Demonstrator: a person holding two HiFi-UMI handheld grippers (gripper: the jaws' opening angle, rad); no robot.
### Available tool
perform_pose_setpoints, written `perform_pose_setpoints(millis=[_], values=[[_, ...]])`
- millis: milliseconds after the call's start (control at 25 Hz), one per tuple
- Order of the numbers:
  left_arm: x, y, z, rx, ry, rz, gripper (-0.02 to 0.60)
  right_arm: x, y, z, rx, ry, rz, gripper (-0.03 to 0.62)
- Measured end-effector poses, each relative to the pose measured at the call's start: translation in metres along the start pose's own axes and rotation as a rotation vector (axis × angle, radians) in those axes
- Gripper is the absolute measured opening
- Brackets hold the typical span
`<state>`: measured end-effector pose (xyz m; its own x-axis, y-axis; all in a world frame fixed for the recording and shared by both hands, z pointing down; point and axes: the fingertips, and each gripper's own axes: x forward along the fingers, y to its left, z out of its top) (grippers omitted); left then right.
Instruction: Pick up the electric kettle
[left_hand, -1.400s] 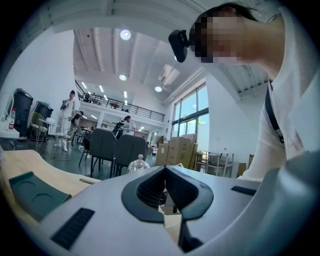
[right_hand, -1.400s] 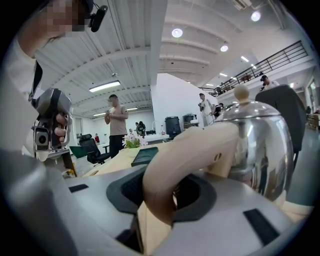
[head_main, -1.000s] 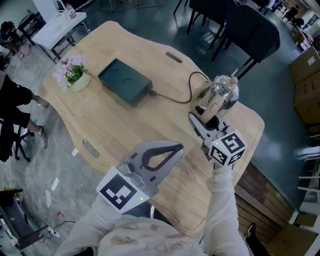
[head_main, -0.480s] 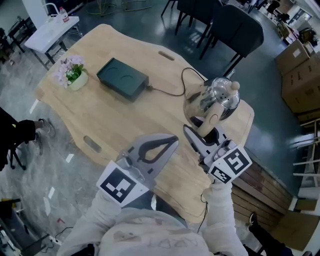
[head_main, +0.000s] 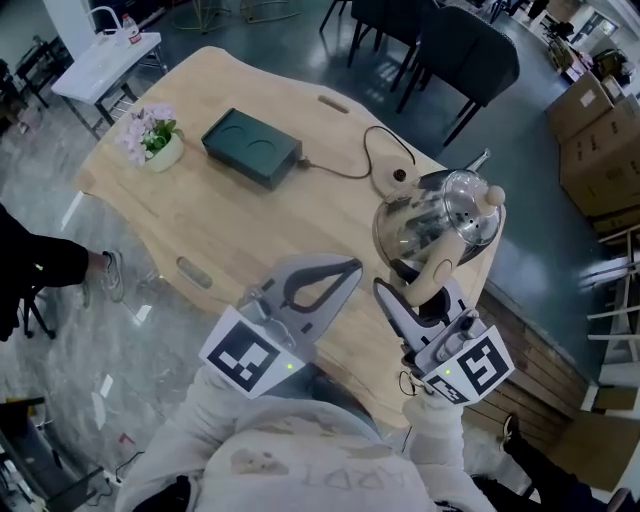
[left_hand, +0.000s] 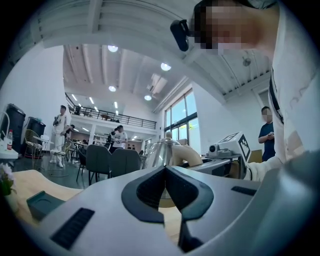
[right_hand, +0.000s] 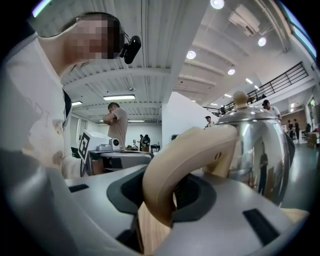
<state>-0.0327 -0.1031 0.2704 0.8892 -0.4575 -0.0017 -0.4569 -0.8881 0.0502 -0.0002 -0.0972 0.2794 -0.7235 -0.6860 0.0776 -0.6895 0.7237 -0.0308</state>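
fingers first: what have they got?

– my right gripper (right_hand: 160, 197) is clamped on the cream handle (right_hand: 187, 155) of the kettle (head_main: 445, 215), with the loop squeezed between both jaws. my left gripper (left_hand: 165, 182) has its jaws pressed together on nothing. it hangs over the near edge of the table, well apart from the kettle.

so is the pick-up done?

– nearly all of it, i'd say. in the head view the kettle looks lifted clear of the table (head_main: 250, 240). its round base (head_main: 400, 176) lies bare on the wood near it, with the cord attached. what's left, i judge, is only to hold it level and steady.

and round about?

– a pale wooden top with wavy edges. the cord runs to a dark green box (head_main: 252, 148), and a small pot of flowers (head_main: 155, 140) stands at the far left corner. beyond are dark chairs (head_main: 470, 50), a glossy grey floor and cartons (head_main: 595, 100) to the right. people stand about in a tall, bright hall.
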Motion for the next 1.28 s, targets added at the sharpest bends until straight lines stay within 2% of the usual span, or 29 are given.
perform_pose_setpoints(millis=[640,1280], values=[[-0.010,-0.061,0.013,0.013,-0.025,-0.063,0.012,-0.058,0.039,0.025,0.003,-0.065,-0.052,0.121],[-0.013,-0.067,0.020,0.028,-0.047,-0.066,0.012,-0.059,0.048,0.032,-0.055,-0.068,-0.051,0.121]])
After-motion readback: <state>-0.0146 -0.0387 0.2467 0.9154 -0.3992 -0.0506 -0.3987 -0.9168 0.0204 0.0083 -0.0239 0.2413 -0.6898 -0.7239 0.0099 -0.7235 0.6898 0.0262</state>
